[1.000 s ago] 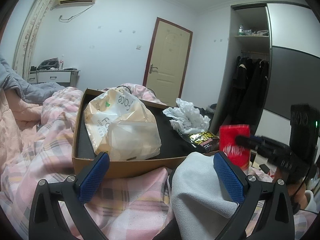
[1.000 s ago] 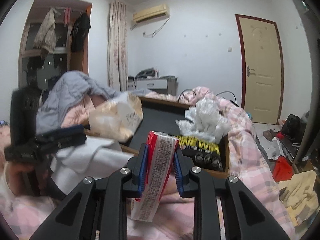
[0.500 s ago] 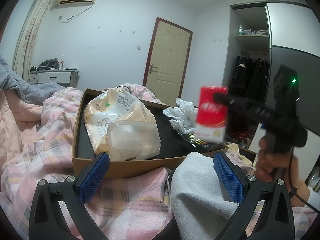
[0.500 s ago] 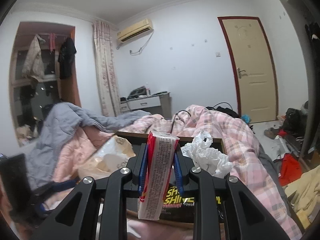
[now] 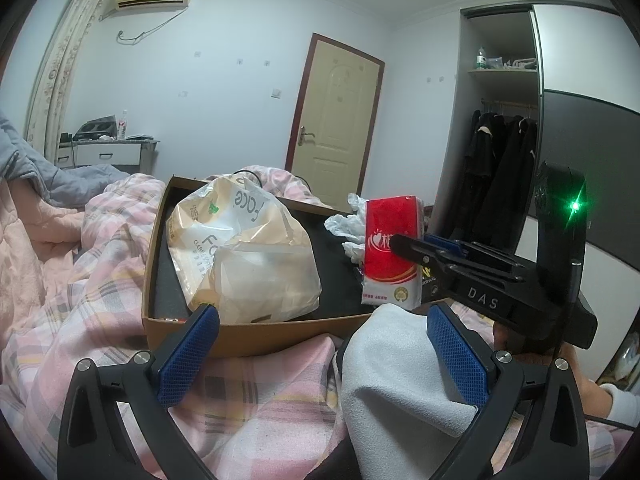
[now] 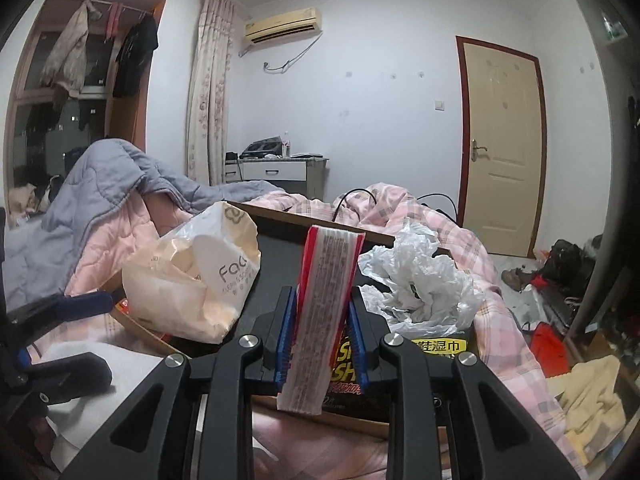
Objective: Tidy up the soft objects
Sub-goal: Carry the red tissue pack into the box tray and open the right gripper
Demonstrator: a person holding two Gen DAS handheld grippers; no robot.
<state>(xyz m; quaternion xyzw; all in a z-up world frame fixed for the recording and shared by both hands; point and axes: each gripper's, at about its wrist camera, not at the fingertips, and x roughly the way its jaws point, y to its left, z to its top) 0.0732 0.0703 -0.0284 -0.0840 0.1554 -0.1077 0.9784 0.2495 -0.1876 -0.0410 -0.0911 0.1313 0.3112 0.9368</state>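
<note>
Cardboard box already holds three items; right gripper clamps the tissue pack above it, left gripper open over the grey cloth.

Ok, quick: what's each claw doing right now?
Left claw: open, holding nothing.
Right claw: closed on the tissue pack.

Both views are evenly lit by cool, soft indoor light with faint shadows. Fisheye bending curves walls toward black corners. A green LED flares at three o'clock.
</note>
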